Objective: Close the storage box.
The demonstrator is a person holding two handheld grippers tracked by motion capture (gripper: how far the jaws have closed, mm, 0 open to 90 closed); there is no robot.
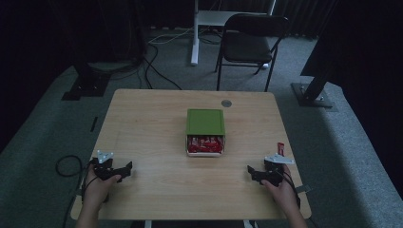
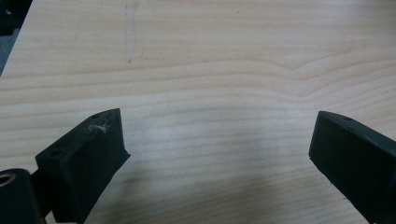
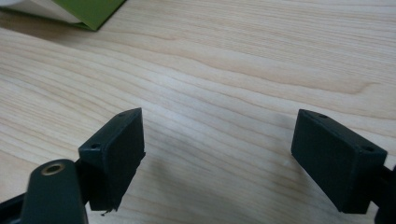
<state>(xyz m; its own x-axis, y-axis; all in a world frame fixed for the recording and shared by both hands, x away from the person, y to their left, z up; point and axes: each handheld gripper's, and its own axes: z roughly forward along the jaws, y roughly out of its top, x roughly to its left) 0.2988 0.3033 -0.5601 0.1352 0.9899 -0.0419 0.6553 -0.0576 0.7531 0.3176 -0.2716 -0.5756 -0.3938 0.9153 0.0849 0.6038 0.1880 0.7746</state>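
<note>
Wooden table [image 1: 157,118] in dark room, green box [image 1: 205,122] at centre, left claw [image 1: 124,170] and right claw [image 1: 253,172] both spread apart

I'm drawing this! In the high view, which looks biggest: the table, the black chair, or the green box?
1. Table, biggest.
2. Black chair; it stands farther off, so it looks smaller than it is.
3. Green box, smallest.

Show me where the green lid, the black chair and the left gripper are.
green lid [image 1: 205,121], high view, middle of its top.
black chair [image 1: 247,47], high view, its seat.
left gripper [image 1: 127,170], high view, between its fingertips.
</note>
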